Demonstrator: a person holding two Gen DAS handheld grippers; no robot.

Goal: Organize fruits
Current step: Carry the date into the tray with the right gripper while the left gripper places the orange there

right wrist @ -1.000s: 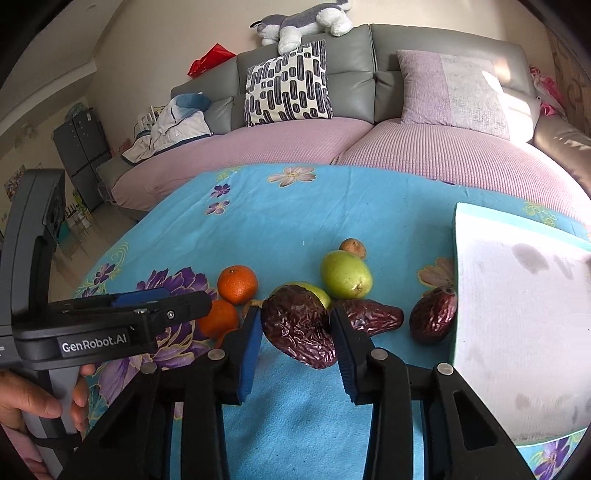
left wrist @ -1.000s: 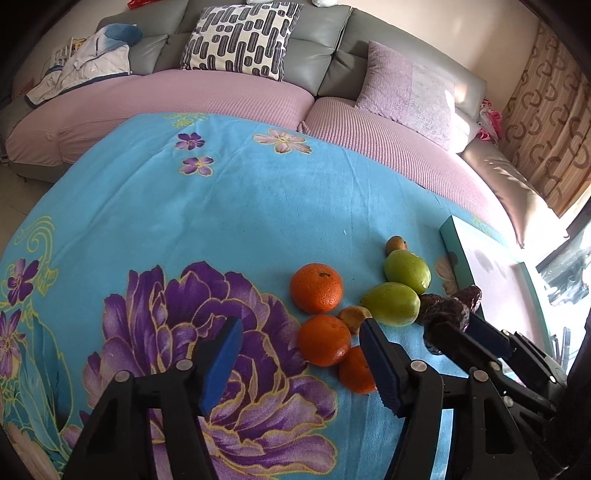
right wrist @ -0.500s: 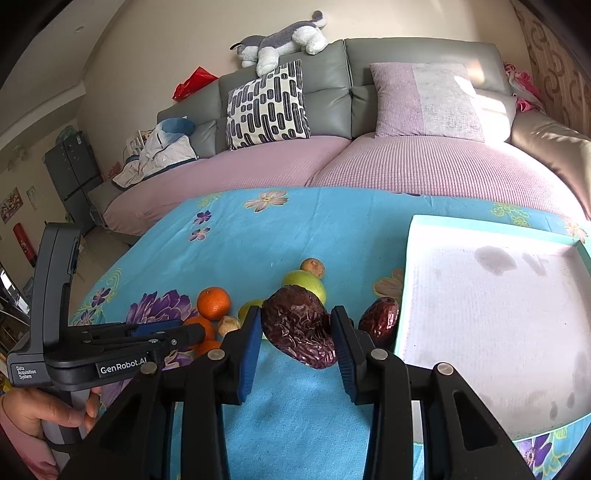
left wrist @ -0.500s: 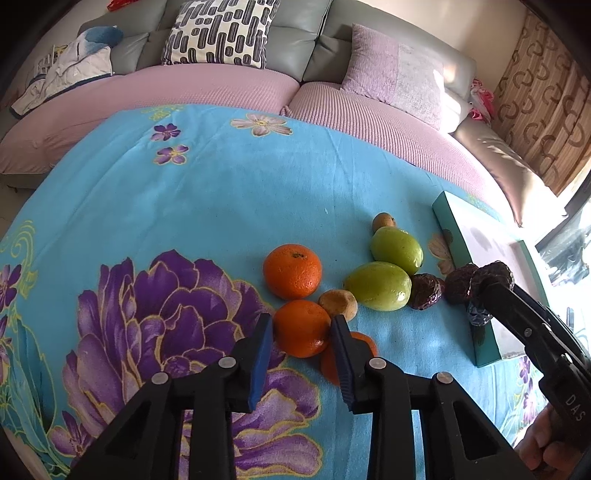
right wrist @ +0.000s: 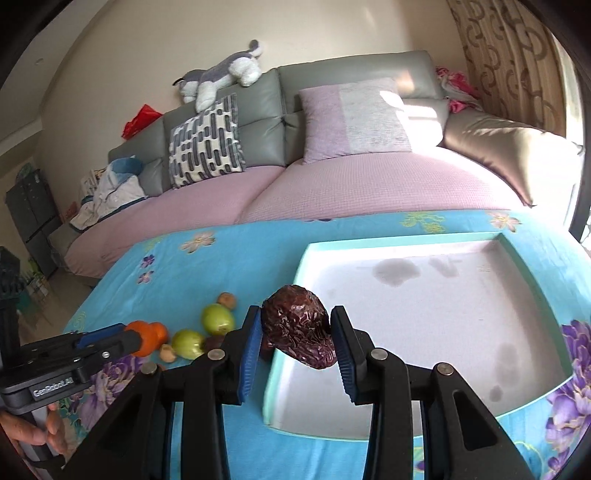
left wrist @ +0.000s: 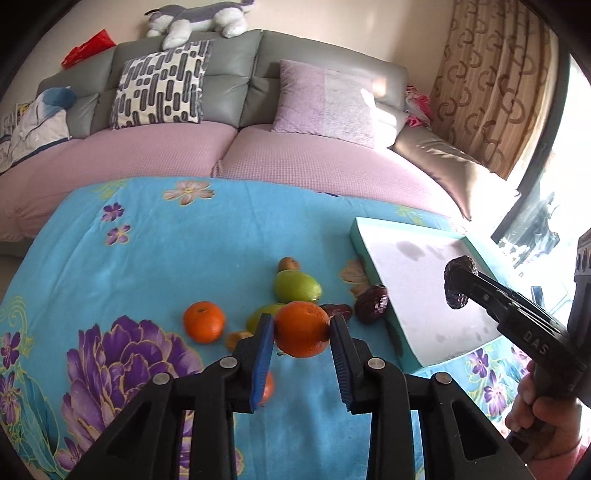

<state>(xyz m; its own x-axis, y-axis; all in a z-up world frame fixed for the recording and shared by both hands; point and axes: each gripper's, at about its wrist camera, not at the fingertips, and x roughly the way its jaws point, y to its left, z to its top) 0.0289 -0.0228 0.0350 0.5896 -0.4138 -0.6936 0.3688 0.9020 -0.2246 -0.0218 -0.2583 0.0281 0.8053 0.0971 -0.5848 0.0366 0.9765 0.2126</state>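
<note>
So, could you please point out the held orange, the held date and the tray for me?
held orange (left wrist: 302, 328), left wrist view, middle of its front skin.
held date (right wrist: 298, 331), right wrist view, centre of its wrinkled surface.
tray (right wrist: 424, 321), right wrist view, bare white floor.

This is a home — a living room. A long grey sofa (left wrist: 229, 74) with purple seat covers runs behind a blue flowery cloth (left wrist: 166, 240). Cushions (left wrist: 160, 83), a toy dog (left wrist: 199, 16) and patterned curtains (left wrist: 491, 81) show it — someone lives here.
</note>
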